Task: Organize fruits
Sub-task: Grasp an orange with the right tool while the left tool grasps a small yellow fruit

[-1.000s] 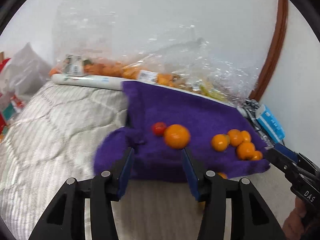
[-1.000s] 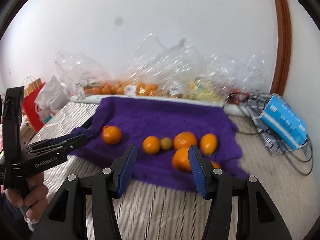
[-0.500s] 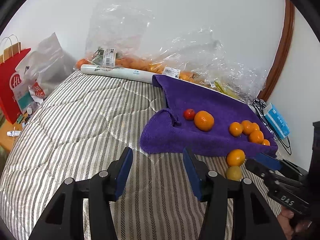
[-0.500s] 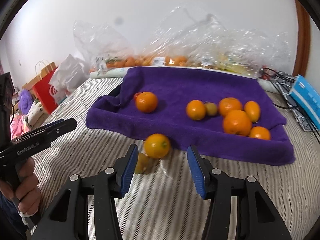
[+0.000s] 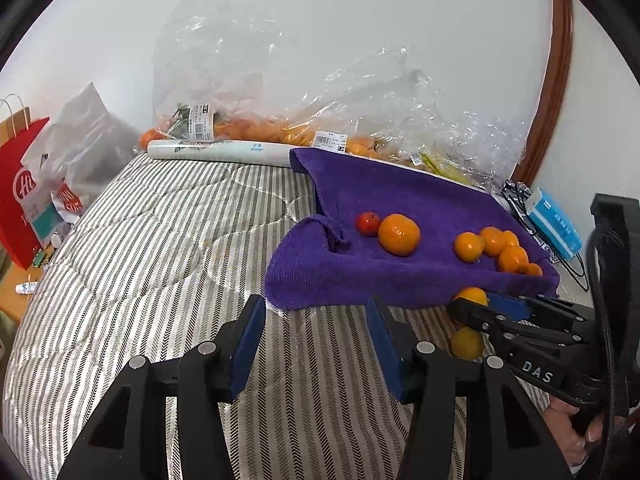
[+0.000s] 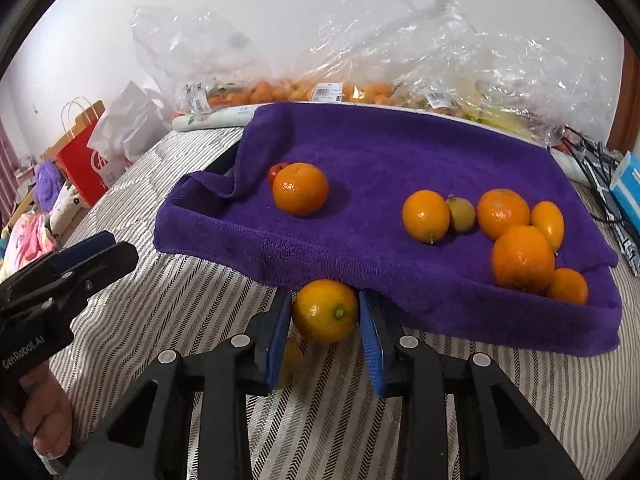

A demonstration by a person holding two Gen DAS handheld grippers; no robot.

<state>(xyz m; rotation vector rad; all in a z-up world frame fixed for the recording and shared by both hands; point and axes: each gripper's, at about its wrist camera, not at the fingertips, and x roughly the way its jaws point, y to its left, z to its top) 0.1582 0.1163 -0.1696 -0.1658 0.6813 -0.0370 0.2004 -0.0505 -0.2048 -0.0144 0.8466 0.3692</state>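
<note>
**Stray orange sits between the right fingers at the towel's near edge**

A striped, quilted bed (image 5: 168, 248) against a white wall carries everything here: a purple towel (image 6: 384, 168) spread toward the far right corner of the bed, clear plastic bags of fruit (image 6: 360, 72) along the far edge, a red paper bag (image 5: 24, 184) off the left side.

The relation that matters is on the right. An orange (image 6: 325, 310) lies on the bare bed cover, touching the near edge of the towel and not on it. It sits squarely between the blue pads of the right gripper (image 6: 324, 320), straight ahead along the fingers. The fingers stand close against its two sides; whether they already press it or only bracket it I cannot tell. The fruit is round, so no long axis dictates the approach. A smaller yellowish fruit (image 6: 290, 360) lies just behind and below the left-hand pad, partly hidden.

The left gripper (image 5: 316, 340) hovers over the striped cover near the towel's near-left corner, fingers wide apart and holding nothing. The right side is plainly the nearer one to the stray orange.

The orange has glossy, deep orange skin, with its green stem button facing the camera. It looks firm and likely to roll if nudged. On the towel lie a lone orange (image 6: 300, 188) with a small red fruit (image 6: 277, 171) behind it, and a cluster of oranges (image 6: 516, 236) toward the right edge.

My guess is the next step is to lift the stray up onto the towel.
</note>
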